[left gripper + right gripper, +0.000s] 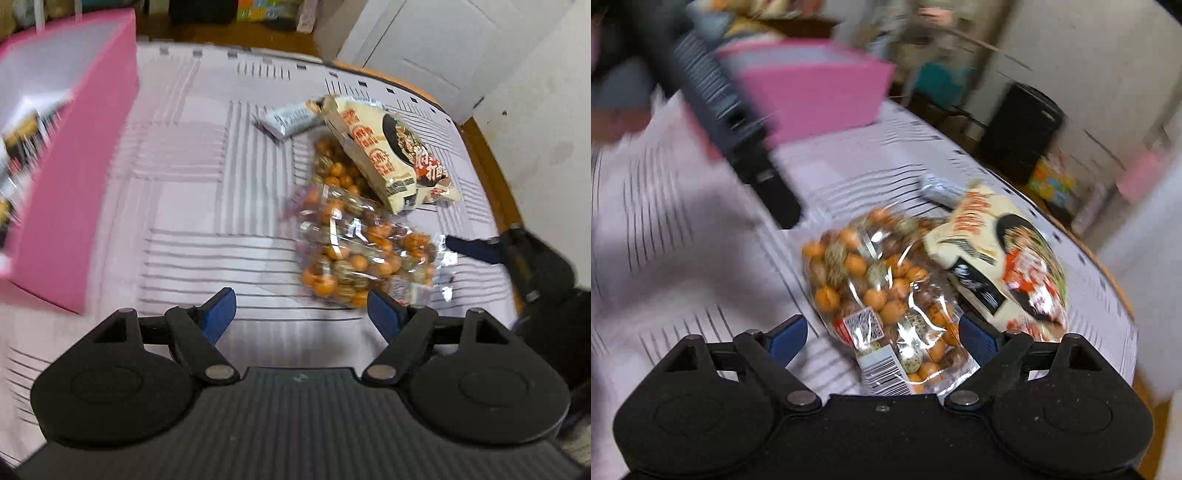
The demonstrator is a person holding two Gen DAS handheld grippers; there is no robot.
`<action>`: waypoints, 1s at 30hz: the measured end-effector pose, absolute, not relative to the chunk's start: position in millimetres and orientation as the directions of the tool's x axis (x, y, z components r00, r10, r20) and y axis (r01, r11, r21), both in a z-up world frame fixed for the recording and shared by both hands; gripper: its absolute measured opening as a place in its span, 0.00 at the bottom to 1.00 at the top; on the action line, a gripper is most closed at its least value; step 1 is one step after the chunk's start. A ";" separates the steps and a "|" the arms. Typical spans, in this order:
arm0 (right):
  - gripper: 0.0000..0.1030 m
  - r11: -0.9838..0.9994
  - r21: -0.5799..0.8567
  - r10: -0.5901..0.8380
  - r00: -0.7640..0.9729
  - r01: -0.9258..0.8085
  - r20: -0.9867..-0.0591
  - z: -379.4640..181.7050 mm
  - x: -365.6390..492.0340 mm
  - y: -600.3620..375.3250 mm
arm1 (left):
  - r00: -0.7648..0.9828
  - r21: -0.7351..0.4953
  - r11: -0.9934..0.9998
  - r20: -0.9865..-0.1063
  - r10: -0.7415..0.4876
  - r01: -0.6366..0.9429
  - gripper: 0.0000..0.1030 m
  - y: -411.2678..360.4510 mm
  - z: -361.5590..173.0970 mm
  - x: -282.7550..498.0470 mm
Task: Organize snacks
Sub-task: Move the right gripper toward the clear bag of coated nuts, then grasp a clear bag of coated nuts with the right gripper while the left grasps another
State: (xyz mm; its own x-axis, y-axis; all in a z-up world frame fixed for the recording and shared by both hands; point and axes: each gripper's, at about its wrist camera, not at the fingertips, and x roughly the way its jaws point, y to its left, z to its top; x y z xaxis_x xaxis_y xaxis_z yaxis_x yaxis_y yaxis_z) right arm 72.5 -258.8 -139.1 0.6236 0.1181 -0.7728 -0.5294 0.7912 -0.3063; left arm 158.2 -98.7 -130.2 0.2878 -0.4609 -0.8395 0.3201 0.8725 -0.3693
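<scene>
A clear bag of orange and speckled round snacks [364, 254] lies on the striped tablecloth [192, 206]; a second like bag [334, 166] lies just behind it. A cream noodle packet [391, 151] leans on them, and a small grey wrapper [286, 120] lies beyond. My left gripper [301, 314] is open and empty, just short of the near bag. My right gripper [882, 338] is open with the clear bag [882, 284] between its fingers; it also shows at the right edge of the left wrist view [476, 249]. The cream packet [1001, 266] lies right of it.
A pink box [77, 177] with packets inside stands at the left of the table; it also shows in the right wrist view [820, 88]. The table's wooden edge [495, 173] runs along the right, near a white wall and door [436, 48].
</scene>
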 end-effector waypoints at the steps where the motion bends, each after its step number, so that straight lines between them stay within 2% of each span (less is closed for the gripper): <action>1: 0.89 0.770 -0.328 0.117 0.627 -0.547 -0.770 -144.3 73.8 -258.4 | 0.274 -0.394 0.869 -0.837 -0.473 0.299 0.74 -102.2 -135.5 158.7; 3: 0.89 0.764 -0.334 0.116 0.627 -0.552 -0.771 -150.0 78.9 -261.2 | 0.253 -0.436 0.863 -0.831 -0.495 0.255 0.74 -108.2 -145.8 159.2; 12: 1.00 0.699 -0.326 0.158 0.582 -0.636 -0.797 -167.5 99.4 -274.5 | 0.208 -0.478 0.864 -0.839 -0.502 0.158 0.70 -123.6 -181.6 155.3; 15: 0.99 0.719 -0.237 0.207 0.526 -0.654 -0.825 -168.0 112.7 -282.9 | 0.249 -0.475 0.863 -0.827 -0.504 0.170 0.63 -126.1 -179.6 155.4; 18: 0.98 0.785 -0.139 0.235 0.496 -0.604 -0.836 -166.5 121.1 -289.2 | 0.262 -0.507 0.847 -0.805 -0.532 0.162 0.55 -125.5 -178.0 156.2; 21: 0.87 0.869 -0.019 0.258 0.483 -0.495 -0.837 -167.0 120.5 -291.8 | 0.261 -0.545 0.825 -0.783 -0.565 0.151 0.52 -124.5 -179.0 155.9; 22: 0.86 0.890 0.026 0.274 0.489 -0.455 -0.828 -165.7 118.8 -292.7 | 0.264 -0.548 0.822 -0.779 -0.569 0.154 0.51 -124.3 -179.4 156.2; 23: 0.85 0.910 0.065 0.281 0.492 -0.410 -0.824 -165.2 116.6 -291.8 | 0.271 -0.552 0.818 -0.772 -0.575 0.161 0.46 -123.7 -179.1 156.6; 24: 0.85 0.922 0.081 0.277 0.496 -0.379 -0.823 -165.3 115.1 -289.4 | 0.281 -0.556 0.814 -0.764 -0.581 0.168 0.43 -123.1 -179.0 156.8; 30: 0.83 0.971 0.052 0.181 0.581 -0.232 -0.793 -174.3 98.4 -270.4 | 0.315 -0.522 0.826 -0.763 -0.564 0.214 0.37 -119.4 -179.5 153.9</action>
State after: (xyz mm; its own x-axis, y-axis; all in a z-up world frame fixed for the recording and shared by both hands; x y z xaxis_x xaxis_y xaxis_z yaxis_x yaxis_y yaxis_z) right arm 98.4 -270.4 -174.3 0.5815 0.1814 -0.7931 -0.2315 0.9714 0.0524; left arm 153.9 -119.4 -179.5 0.3154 -0.5639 -0.7633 0.2137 0.8258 -0.5219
